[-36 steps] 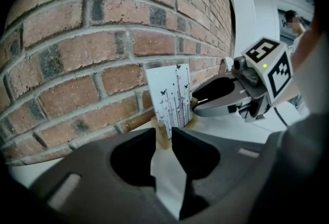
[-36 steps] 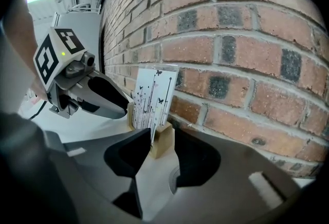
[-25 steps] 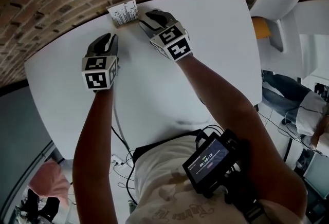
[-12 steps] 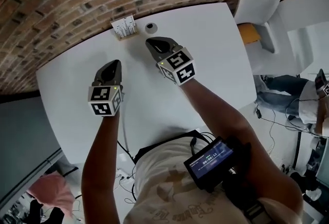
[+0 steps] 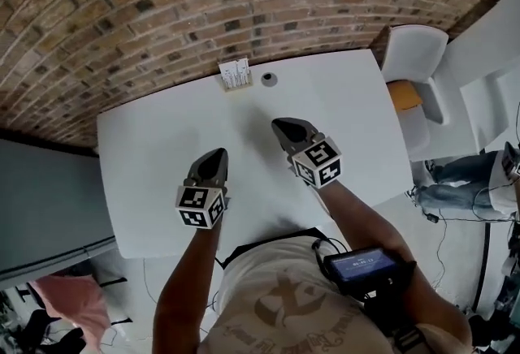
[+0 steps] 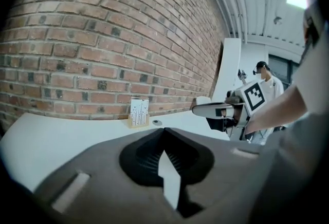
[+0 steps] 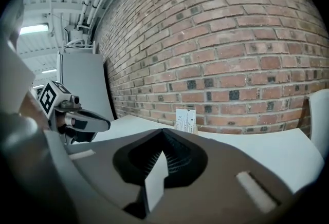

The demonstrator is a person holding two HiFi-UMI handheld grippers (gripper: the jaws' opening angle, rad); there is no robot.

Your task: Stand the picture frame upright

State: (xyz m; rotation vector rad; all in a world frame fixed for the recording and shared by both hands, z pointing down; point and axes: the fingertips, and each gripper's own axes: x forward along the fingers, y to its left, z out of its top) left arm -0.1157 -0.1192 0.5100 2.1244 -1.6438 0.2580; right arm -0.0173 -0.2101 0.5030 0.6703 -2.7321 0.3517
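At twelve o'clock on the table [image 5: 154, 157], picture frame [image 5: 235, 74] upright, left gripper [image 5: 216, 154] six o'clock from it, right gripper [image 5: 282, 125] five o'clock, both closed on nothing

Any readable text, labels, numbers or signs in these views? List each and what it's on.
Nothing can be read as text.
Picture frame: print of thin dark marks, no words visible.
Marker cubes: black-and-white square codes, no letters.
Chest-mounted screen: lit text, too small to read.
Shirt print: lettering round an emblem, too blurred to read.
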